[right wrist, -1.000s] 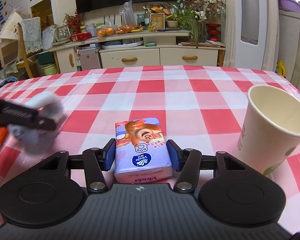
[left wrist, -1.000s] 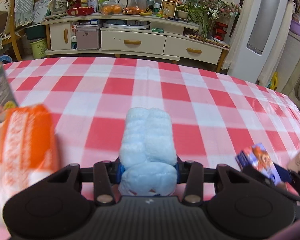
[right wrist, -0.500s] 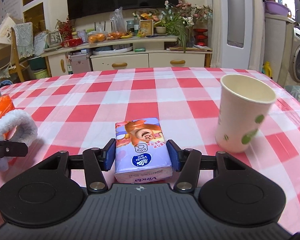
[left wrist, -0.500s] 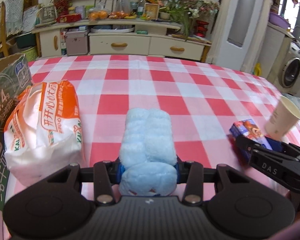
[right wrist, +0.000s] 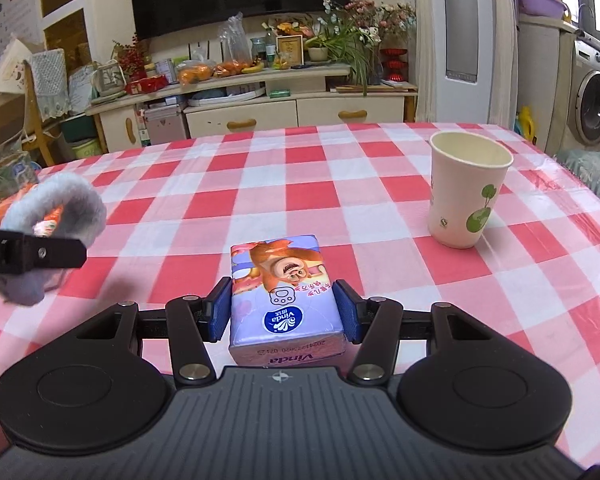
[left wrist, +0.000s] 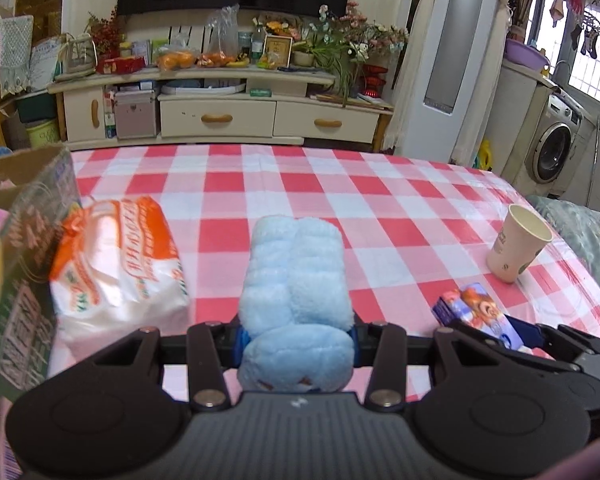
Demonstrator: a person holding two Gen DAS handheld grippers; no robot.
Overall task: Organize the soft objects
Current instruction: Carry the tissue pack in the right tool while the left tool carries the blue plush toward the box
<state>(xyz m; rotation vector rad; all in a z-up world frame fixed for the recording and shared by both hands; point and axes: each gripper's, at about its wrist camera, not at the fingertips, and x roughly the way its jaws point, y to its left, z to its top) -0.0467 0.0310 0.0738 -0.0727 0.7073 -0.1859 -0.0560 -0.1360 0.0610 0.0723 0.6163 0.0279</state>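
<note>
We saw the cardboard box [left wrist: 24, 264] only in part, cut off by the left edge and blurred, its print unreadable; the blue plush toy [left wrist: 296, 300] hid the desk beneath it, and the tissue pack [left wrist: 480, 312] lay half behind the right hand-held gripper [left wrist: 512, 330]

Tissue bag [left wrist: 118, 264] beside the carton [left wrist: 28, 248] — cup [right wrist: 466, 190] far right on table [right wrist: 300, 168].
</note>
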